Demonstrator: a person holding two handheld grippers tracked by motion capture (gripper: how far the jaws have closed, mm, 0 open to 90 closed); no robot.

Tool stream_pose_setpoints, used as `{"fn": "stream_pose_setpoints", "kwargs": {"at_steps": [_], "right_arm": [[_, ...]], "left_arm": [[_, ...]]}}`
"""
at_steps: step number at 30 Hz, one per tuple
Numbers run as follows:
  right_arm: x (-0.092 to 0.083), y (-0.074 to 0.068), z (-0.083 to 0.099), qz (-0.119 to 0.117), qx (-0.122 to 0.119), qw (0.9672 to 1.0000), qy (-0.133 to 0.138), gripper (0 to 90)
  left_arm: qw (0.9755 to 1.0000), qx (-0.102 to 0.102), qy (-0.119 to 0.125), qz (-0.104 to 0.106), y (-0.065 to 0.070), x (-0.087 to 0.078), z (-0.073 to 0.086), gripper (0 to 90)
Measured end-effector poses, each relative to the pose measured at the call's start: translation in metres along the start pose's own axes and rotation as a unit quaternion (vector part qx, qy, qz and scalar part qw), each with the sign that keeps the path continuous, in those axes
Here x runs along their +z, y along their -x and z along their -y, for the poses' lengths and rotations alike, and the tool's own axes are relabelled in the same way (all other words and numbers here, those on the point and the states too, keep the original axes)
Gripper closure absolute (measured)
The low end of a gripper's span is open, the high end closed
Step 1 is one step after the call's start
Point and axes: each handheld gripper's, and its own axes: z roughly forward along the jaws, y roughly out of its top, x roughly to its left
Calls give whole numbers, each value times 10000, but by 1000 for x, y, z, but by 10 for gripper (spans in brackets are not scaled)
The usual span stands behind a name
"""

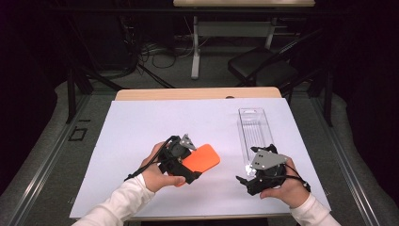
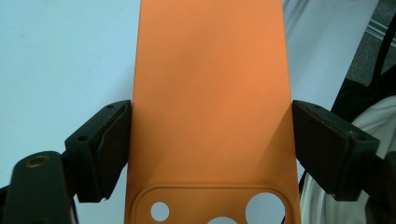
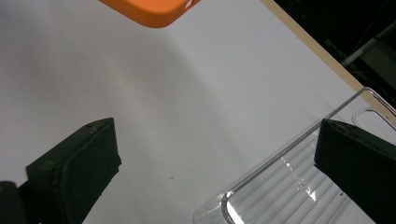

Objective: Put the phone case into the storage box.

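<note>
The orange phone case [image 1: 201, 159] sits just left of the middle of the high view, tilted and raised off the white sheet [image 1: 141, 136] that covers the table. In the left gripper view it fills the centre from top to bottom, its back facing the camera, with a rounded camera panel and round holes at the bottom edge.

The left gripper [image 2: 210, 149] is clamped on the case: each black pad presses against one long edge, the jaws standing wide because the case is wide. In the high view this gripper [image 1: 181, 162] lies in the person's left hand [image 1: 157, 176], lower left of centre, with a white sleeve [image 1: 117, 205] running to the bottom edge.

The clear plastic tray [image 1: 255, 134] lies flat on the sheet, right of centre and well apart from the case. In the right gripper view its ribbed end [image 3: 280, 186] occupies the lower right, while a corner of the case shows at the top edge.

The right gripper [image 3: 215, 177] has its jaws apart with nothing between the pads. In the high view it [image 1: 263, 176] is in the right hand [image 1: 287, 188], just below the tray's near end.
</note>
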Motion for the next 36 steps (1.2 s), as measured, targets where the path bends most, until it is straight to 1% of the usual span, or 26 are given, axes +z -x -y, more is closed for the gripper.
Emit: {"fn": "stream_pose_setpoints", "kwargs": {"at_steps": [2,6,10,11,12,13,14,15,17,18,19,20,21,22,23,24,26,28,29,30,31,32,33,34,35,36], "right_arm": [[1,-1,-2,2,-38,10000,-27,0],[6,-4,-8,-131,-133,9997,-135,0],[8,-9,-15,-171,-306,9993,-136,0],[10,-12,-18,-135,-395,9990,-129,0],[10,-12,-18,-135,-395,9990,-129,0],[10,-13,-20,-123,-470,9987,-133,0],[11,-16,-23,-40,-686,9975,-139,24],[11,-16,-23,-40,-686,9975,-139,24],[12,-19,-26,98,-944,9954,-144,47],[12,-21,-27,116,-1006,9947,-168,57],[13,-23,-29,188,-1164,9930,-87,107],[13,-23,-29,188,-1164,9930,-87,107],[13,-25,-30,179,-1237,9922,-27,141],[13,-26,-31,202,-1303,9913,-2,147],[14,-29,-32,244,-1428,9895,1,167],[14,-29,-32,244,-1428,9895,1,167],[17,-32,-33,371,-1669,9853,19,215],[18,-33,-33,396,-1701,9846,35,228],[20,-34,-33,388,-1745,9839,96,234],[19,-34,-34,448,-1878,9812,-2,237],[20,-35,-33,508,-1979,9789,22,243],[21,-37,-34,574,-2172,9744,-38,268],[21,-37,-34,574,-2172,9744,-38,268],[22,-38,-33,584,-2242,9728,-45,281],[23,-40,-33,668,-2451,9672,-66,291],[23,-40,-33,668,-2451,9672,-66,291]], "left_arm": [[10000,-3,2,4,0,0,0,163],[10000,10,-1,22,0,-1,-1,164],[10000,14,0,20,0,-1,-2,163],[10000,9,6,16,0,-2,-2,164],[10000,8,3,18,-1,-2,-2,164],[10000,-9,5,8,-1,-2,-2,163],[10000,-14,6,5,-2,-2,-2,163],[10000,-18,2,1,-2,-2,-2,163],[10000,-38,-1,-5,-3,-2,-2,164],[10000,-47,4,-9,-3,-2,-1,164],[10000,-50,10,-13,-4,-2,-1,164],[10000,-51,13,-12,-4,-2,-1,164],[10000,-57,15,-7,-4,-2,-1,164],[10000,-59,16,-7,-4,-2,-1,164],[10000,-70,17,-2,-4,-2,-1,164],[10000,-70,17,-2,-4,-2,-1,164],[10000,-95,31,6,-4,-1,-1,164],[10000,-77,12,5,-4,-1,-1,163],[10000,-76,9,2,-5,-1,-1,164],[9999,-101,24,1,-5,-1,-1,164],[9999,-112,26,1,-5,-1,-1,164],[9999,-118,25,-1,-5,0,-1,164],[9999,-104,10,4,-6,0,-1,164],[9999,-103,6,6,-6,0,-2,164],[9999,-121,28,-2,-6,0,-2,164],[9999,-119,22,5,-6,0,-2,164]]}}
